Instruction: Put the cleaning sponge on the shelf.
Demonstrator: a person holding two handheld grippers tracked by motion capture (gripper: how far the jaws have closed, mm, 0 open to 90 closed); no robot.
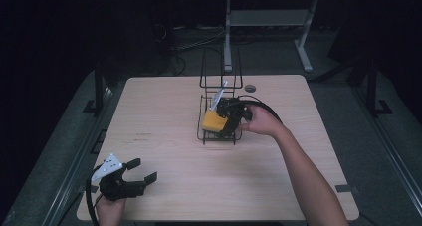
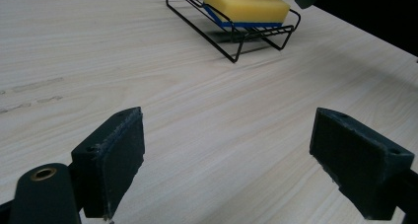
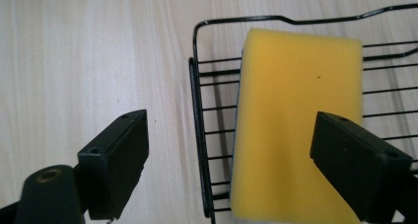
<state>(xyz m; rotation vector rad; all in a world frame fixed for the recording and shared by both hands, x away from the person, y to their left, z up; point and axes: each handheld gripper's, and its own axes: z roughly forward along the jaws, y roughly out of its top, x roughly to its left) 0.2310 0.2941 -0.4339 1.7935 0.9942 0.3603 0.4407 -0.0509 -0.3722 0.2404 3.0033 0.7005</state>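
the left gripper (image 1: pixel 142 170) is held low with jaws spread; the right gripper (image 1: pixel 226 120) is extended forward, jaws parted.

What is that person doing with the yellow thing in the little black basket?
A person holds a gripper in each hand at a wooden table. The right gripper hangs open over a yellow sponge that lies in a black wire rack; its jaws are spread and not touching the sponge. The left gripper waits open near the table's front left corner, away from the rack, holding nothing.
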